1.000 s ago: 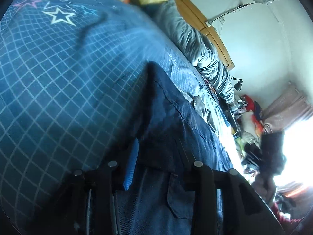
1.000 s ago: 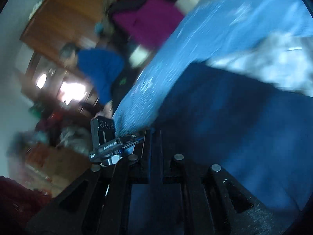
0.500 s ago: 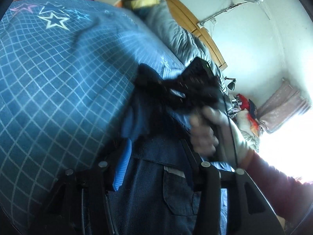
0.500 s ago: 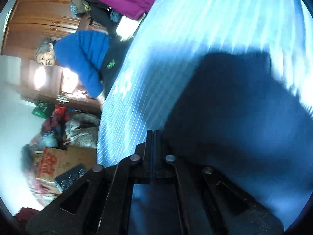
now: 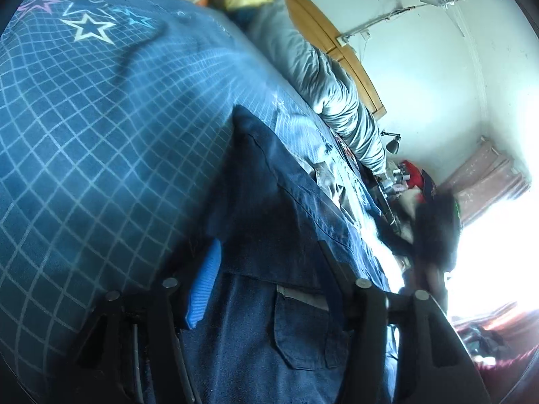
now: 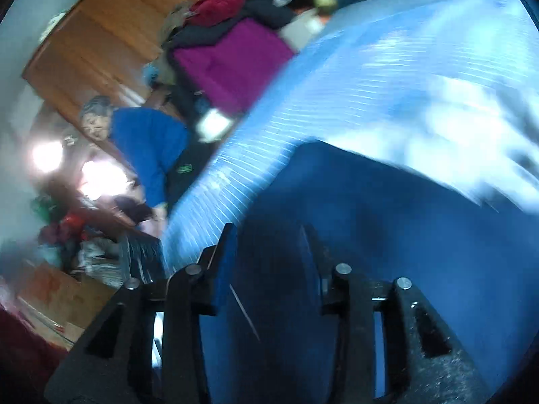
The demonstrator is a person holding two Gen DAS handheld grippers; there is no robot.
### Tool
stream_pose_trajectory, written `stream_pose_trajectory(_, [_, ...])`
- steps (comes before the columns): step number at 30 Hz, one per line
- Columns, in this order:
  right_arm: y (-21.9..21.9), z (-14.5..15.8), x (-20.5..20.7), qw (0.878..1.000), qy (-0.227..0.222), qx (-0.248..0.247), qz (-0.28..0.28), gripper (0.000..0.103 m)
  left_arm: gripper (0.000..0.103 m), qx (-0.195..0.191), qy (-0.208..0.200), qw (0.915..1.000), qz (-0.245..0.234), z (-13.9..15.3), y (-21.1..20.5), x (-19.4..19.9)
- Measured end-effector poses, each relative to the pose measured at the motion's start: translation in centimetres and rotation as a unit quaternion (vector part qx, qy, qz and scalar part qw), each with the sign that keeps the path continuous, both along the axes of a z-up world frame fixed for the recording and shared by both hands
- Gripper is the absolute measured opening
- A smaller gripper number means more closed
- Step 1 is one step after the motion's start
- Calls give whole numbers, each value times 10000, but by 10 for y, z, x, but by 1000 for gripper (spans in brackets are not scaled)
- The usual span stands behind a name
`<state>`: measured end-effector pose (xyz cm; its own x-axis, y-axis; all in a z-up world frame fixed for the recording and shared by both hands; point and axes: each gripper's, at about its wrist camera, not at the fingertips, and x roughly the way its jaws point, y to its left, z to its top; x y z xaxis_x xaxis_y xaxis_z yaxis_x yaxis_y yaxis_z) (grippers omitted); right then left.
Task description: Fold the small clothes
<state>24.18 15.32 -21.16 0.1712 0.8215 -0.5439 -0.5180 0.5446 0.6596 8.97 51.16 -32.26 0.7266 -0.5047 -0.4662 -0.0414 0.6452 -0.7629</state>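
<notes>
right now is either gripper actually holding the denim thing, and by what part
Neither. The left gripper and right gripper both stand open over the dark denim garment, fingers apart with cloth between them but not pinched.

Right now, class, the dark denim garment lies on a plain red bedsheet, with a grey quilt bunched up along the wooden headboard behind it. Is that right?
Not quite. The bedsheet is blue with a white grid and star prints, not plain red; the left wrist view shows it. The rest stands: the dark denim garment lies on it, and a grey quilt is bunched along the wooden headboard.
</notes>
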Motion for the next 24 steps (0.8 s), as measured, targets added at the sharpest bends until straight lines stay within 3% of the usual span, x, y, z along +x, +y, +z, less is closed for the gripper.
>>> stream_pose_trajectory(4, [-122,-19,-41,9944,385,-368,-917,39,66,110,20,9999,-55,3,-4,2])
stream_pose_trajectory(5, [-147,-25,-45,9919,395,-574,-1059,32,67,126,15,9999,-68,4,-4,3])
stream_pose_trajectory(6, [-169,-34,-47,9911,489,-491,-1136,15,68,133,12,9999,-78,4,-5,3])
stream_pose_trajectory(7, [-190,-42,-52,9891,700,-321,-1253,5,68,118,20,9999,-83,5,-4,4])
stream_pose_trajectory(9, [-206,-37,-62,9870,650,-542,-1370,0,68,-57,100,9999,-105,4,-1,4])
stream_pose_trajectory(10, [-211,-32,-68,9848,585,-755,-1452,3,68,-186,201,9996,-81,7,2,4])
stream_pose_trajectory(12, [-216,-13,-86,9837,521,-850,-1500,39,78,-430,302,9986,-46,17,11,-7])
stream_pose_trajectory(13, [-221,-2,-98,9838,425,-892,-1495,45,81,-386,239,9990,-6,27,16,-18])
stream_pose_trajectory(16, [-245,27,-146,9848,238,-954,-1428,50,86,-388,23,9992,-109,53,28,-61])
stream_pose_trajectory(18, [-259,37,-178,9836,275,-981,-1490,59,91,-403,-3,9988,-268,64,32,-95])
stream_pose_trajectory(21, [-259,39,-222,9818,456,-1148,-1444,61,92,-197,139,9980,-581,70,31,-145])
stream_pose_trajectory(24, [-262,27,-270,9778,755,-1396,-1367,62,92,-198,429,9965,-692,58,29,-189])
